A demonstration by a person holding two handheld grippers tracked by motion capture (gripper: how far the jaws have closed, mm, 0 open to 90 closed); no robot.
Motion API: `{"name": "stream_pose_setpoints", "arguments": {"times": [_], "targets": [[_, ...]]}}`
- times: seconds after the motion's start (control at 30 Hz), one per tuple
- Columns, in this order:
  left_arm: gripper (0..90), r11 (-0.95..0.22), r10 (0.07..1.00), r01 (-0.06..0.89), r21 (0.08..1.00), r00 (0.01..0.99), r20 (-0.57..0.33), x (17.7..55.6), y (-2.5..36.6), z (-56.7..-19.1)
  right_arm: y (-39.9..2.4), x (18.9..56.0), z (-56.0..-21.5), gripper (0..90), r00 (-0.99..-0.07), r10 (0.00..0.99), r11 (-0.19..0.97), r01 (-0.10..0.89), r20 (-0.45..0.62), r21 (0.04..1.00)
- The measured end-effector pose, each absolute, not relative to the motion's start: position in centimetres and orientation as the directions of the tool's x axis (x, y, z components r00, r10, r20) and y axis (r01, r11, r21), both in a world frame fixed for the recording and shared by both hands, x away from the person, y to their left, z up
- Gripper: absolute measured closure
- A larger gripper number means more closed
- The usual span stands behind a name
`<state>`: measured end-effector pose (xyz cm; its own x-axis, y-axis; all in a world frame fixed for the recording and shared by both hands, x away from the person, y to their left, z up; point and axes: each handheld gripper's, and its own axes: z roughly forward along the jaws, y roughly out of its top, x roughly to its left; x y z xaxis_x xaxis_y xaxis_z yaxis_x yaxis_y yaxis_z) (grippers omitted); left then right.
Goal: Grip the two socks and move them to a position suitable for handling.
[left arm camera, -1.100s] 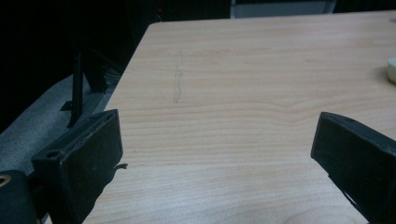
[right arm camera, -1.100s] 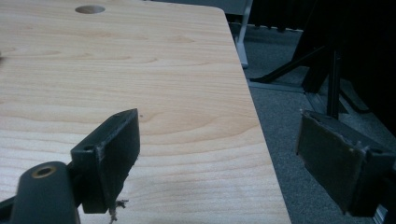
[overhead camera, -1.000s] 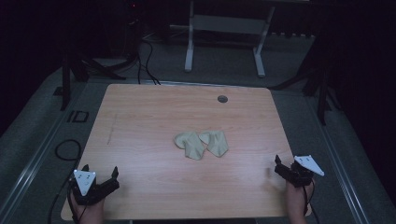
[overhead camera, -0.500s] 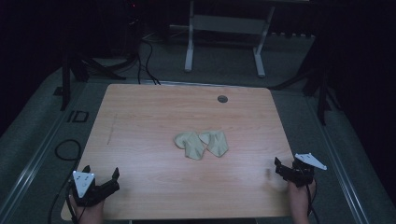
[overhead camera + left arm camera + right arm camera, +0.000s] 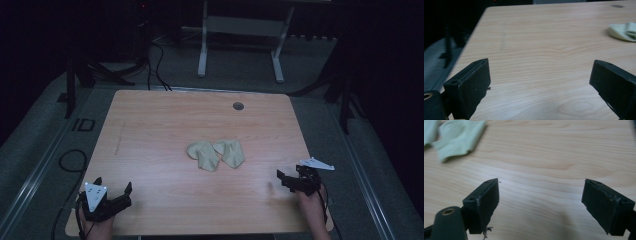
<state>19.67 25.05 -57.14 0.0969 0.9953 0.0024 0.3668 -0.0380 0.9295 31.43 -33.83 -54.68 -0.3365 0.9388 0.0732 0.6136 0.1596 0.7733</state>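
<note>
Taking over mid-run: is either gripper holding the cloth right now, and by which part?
Nothing is held. The left gripper and right gripper both stand open over bare table, apart from the crumpled cloth at mid-table.

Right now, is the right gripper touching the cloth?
Apart. In the high view the right gripper sits near the table's edge, with bare wood between its open jaws and the cloth.

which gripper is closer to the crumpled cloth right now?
Right. The right gripper sits open near the table's front right edge, just below and right of the beige cloth. The left gripper, also open, is at the front left corner, farther off.
</note>
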Motion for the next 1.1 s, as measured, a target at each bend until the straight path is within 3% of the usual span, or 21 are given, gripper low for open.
{"name": "stream_pose_setpoints", "arguments": {"times": [0.17,1.1], "targets": [[3.2,-0.047,0.989,0.346,0.937,0.148,-0.006,19.5,24.7,-57.0,-31.9,32.3,-54.6,13.2,-0.358,0.929,0.174,0.641,0.091,0.748],[3.2,-0.027,0.991,0.368,0.929,0.133,-0.024,19.3,25.1,-57.2,-22.7,37.0,-53.4,15.1,-0.5,0.862,0.287,0.619,0.084,0.731]]}}
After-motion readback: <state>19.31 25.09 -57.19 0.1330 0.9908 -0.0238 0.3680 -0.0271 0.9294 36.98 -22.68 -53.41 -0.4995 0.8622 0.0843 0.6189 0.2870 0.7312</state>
